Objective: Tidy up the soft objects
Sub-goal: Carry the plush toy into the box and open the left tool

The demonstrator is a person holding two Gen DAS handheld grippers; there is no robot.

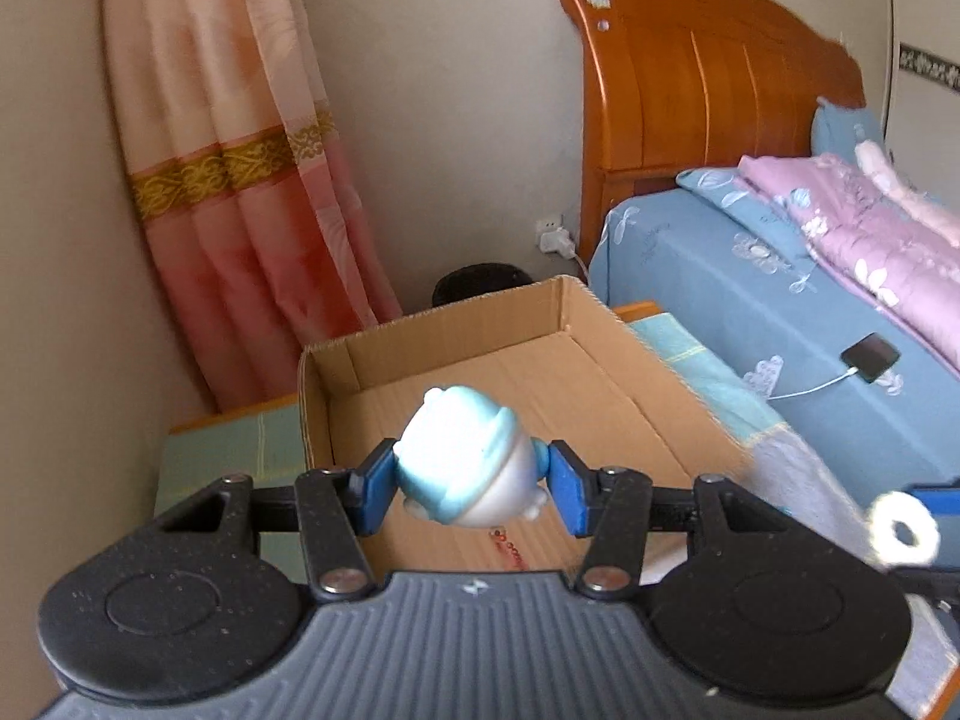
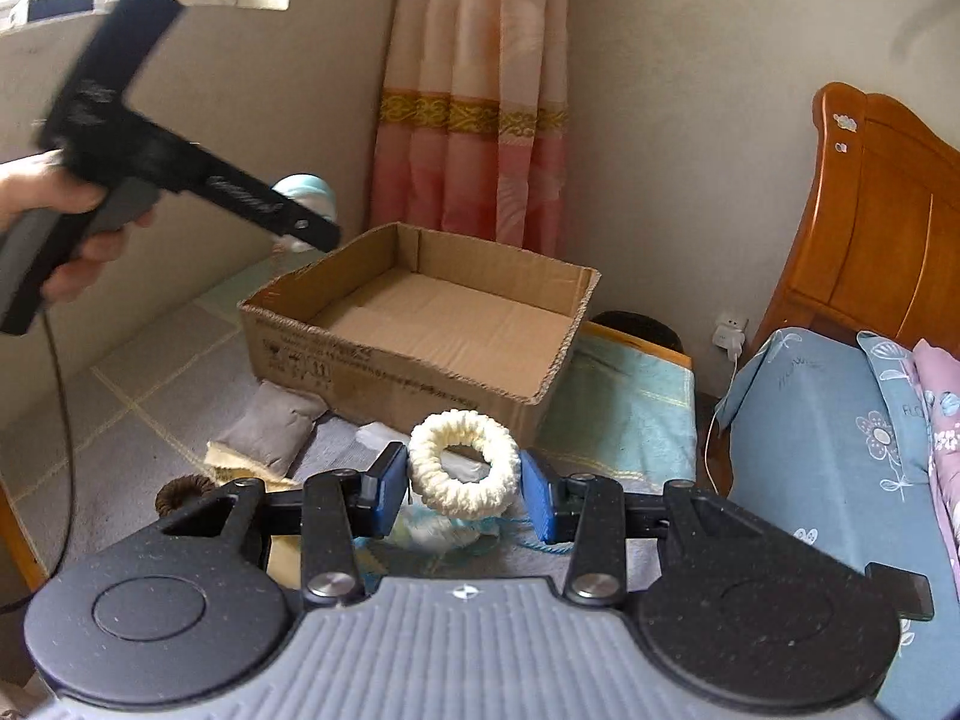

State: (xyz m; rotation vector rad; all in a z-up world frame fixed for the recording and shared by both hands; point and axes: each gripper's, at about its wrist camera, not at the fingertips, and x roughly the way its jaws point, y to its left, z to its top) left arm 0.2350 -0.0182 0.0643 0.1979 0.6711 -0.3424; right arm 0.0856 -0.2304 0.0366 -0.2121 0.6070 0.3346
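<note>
My left gripper point(image 1: 468, 483) is shut on a blue and white plush toy point(image 1: 462, 456) and holds it above the near part of an open cardboard box point(image 1: 600, 384). In the right wrist view the toy point(image 2: 306, 192) sits at the box's left rim, partly hidden by the left gripper. My right gripper point(image 2: 462, 489) is shut on a cream knitted ring point(image 2: 465, 471), held in front of the box point(image 2: 420, 312). The ring also shows blurred in the left wrist view point(image 1: 903, 531).
A small grey pillow point(image 2: 270, 426), a brown woven ring point(image 2: 183, 489) and bits of cloth lie on the mat in front of the box. A bed with blue sheet point(image 1: 750, 300) and wooden headboard point(image 1: 708, 78) stands right. A curtain point(image 1: 240, 180) hangs behind.
</note>
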